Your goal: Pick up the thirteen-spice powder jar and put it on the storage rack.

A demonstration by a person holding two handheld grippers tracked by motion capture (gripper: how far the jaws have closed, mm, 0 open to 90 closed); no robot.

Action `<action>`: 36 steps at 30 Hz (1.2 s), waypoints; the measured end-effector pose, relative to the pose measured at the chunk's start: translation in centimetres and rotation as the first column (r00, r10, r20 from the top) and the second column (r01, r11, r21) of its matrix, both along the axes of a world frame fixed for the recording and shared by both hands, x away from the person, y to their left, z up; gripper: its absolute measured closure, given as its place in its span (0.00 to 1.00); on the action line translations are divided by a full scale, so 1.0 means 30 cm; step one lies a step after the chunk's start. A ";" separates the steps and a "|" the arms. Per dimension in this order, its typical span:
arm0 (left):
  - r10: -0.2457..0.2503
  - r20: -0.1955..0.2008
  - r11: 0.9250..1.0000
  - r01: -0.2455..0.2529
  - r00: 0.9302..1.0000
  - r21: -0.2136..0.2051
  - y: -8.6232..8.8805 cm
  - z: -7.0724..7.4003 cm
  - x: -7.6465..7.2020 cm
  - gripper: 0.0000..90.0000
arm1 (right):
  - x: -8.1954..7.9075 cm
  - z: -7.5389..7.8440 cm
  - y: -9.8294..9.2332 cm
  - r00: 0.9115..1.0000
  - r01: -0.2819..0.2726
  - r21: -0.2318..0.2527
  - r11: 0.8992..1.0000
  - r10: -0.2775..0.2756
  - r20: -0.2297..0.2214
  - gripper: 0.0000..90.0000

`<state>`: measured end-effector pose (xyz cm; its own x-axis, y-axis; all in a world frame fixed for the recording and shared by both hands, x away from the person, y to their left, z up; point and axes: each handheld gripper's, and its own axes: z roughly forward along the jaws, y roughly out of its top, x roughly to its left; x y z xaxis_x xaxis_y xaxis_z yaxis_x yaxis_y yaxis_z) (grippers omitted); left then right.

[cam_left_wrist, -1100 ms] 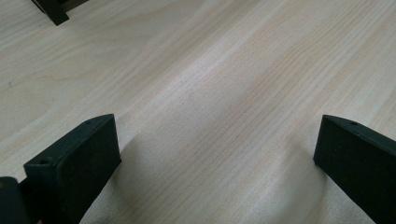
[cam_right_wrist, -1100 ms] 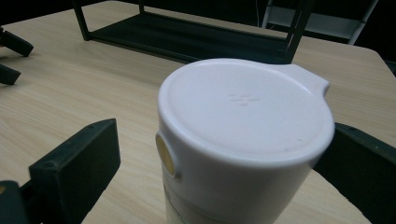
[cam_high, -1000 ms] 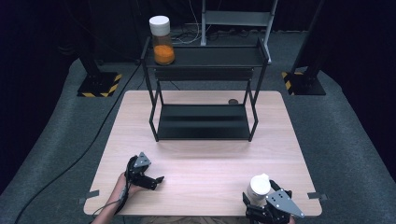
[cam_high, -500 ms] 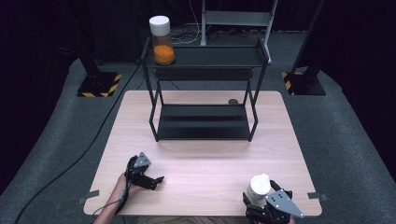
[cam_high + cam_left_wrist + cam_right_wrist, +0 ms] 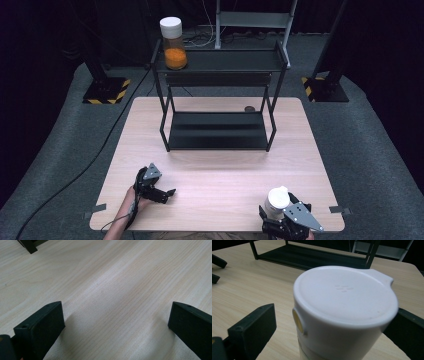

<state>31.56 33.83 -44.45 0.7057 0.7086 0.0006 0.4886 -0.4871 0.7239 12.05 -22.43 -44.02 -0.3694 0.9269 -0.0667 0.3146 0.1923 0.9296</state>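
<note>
A container with a white lid [image 5: 276,199] stands near the table's front right edge. My right gripper [image 5: 276,212] is open, with a jaw on each side of the container [image 5: 342,302]; the left jaw stands clearly apart from it. At the front left, my left gripper [image 5: 169,195] lies low over bare wood, held by a hand. Its jaws are wide open with nothing between them [image 5: 116,315]. A jar of orange contents with a white lid [image 5: 172,45] stands at the left end of the top shelf of a black rack [image 5: 220,62].
The two-tier black rack takes up the back half of the wooden table [image 5: 220,170], and its lower shelf [image 5: 217,131] is bare. A small dark round object [image 5: 249,108] lies behind the rack. Grey tape marks [image 5: 97,207] sit at the front corners.
</note>
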 end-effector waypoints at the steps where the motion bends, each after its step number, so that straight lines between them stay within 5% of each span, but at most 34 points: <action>1: 0.000 0.000 1.000 0.000 1.000 -0.001 0.000 0.000 0.000 0.00 | 0.001 -0.002 0.002 1.000 0.002 -0.001 1.000 -0.002 -0.001 0.00; 21: 0.000 -0.001 1.000 0.000 1.000 0.000 0.000 0.000 0.001 0.00 | 0.043 -0.095 0.019 1.000 0.018 0.006 1.000 -0.018 0.000 0.00; 31: -0.001 -0.001 1.000 0.001 1.000 0.000 0.000 0.000 0.001 0.00 | 0.052 -0.155 -0.005 1.000 0.003 0.052 0.999 -0.003 0.002 0.33; 36: 0.000 0.000 1.000 0.000 1.000 -0.001 0.000 0.000 0.000 0.00 | 0.049 -0.164 -0.010 1.000 -0.001 0.060 0.998 0.000 0.016 0.33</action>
<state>31.57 33.84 -44.46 0.7056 0.7086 0.0000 0.4886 -0.4866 0.7242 13.52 -22.71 -48.94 -0.3693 0.9292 -0.0167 0.2995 0.1360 0.9443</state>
